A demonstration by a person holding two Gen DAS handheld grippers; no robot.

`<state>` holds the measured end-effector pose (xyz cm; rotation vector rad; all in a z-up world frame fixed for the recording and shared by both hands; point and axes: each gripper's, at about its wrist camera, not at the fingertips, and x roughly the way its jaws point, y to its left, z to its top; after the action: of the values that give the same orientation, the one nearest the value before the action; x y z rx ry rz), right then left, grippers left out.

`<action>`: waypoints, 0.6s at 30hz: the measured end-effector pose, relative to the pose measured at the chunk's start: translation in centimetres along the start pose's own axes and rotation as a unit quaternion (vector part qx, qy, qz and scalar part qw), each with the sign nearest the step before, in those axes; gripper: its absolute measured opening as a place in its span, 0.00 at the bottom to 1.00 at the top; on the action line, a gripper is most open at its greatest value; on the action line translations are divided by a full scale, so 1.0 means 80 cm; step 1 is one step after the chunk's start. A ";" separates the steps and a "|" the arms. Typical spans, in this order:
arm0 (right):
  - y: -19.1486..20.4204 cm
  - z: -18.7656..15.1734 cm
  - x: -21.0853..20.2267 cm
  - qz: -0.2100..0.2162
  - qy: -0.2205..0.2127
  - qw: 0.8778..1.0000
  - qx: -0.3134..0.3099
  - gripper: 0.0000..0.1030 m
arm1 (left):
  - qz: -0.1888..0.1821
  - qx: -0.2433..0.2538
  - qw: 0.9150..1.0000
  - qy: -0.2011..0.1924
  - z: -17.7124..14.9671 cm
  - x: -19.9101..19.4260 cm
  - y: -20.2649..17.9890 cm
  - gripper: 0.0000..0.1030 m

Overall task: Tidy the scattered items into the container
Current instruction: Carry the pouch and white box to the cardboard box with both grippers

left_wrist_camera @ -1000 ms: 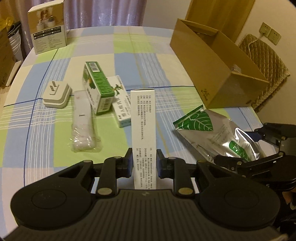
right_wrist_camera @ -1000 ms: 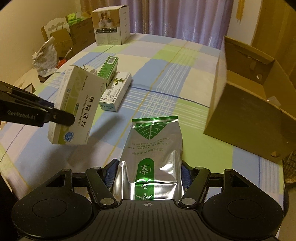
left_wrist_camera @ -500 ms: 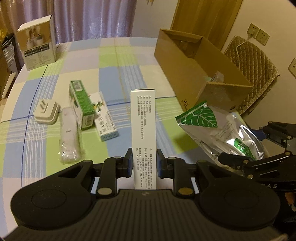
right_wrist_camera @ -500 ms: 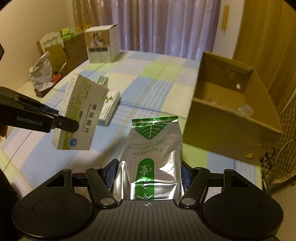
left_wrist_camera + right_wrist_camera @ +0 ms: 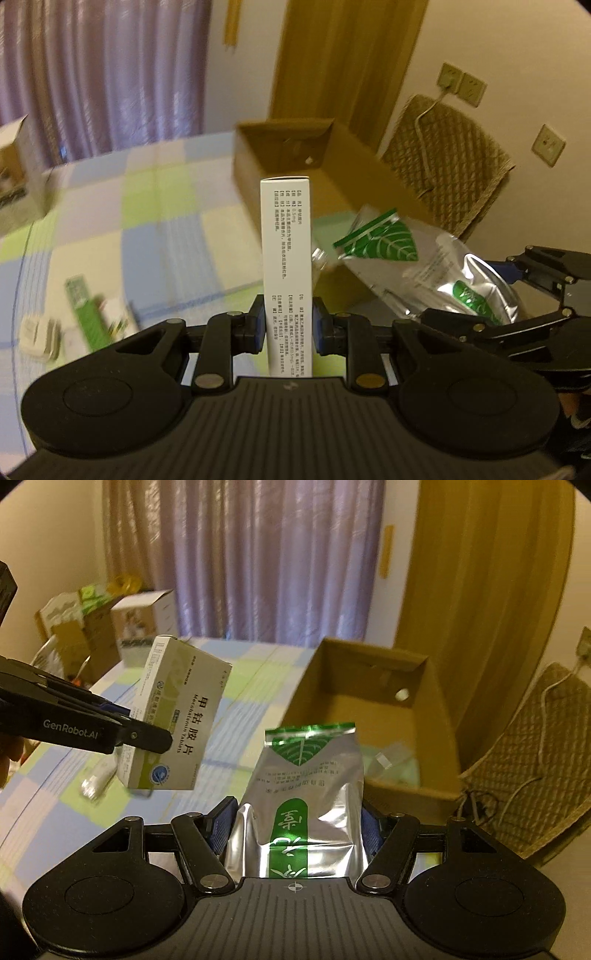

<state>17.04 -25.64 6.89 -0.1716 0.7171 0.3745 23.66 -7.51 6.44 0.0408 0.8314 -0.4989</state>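
left gripper point(image 5: 288, 325) pinches my white medicine box point(image 5: 287, 258) upright, aimed at the cardboard box point(image 5: 295, 155) for dropping in, while the right view shows my right gripper point(image 5: 295, 830) clamping the foil pouch point(image 5: 306, 794) just short of that container.
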 end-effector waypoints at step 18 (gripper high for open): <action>-0.116 0.062 0.095 -0.037 -0.003 0.998 0.042 0.67 | -0.028 0.041 0.999 0.015 0.106 0.135 -0.044 0.19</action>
<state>28.91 -30.69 5.72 -0.1167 0.7163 0.2730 34.12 -16.97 4.99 0.1005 0.8426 -0.5852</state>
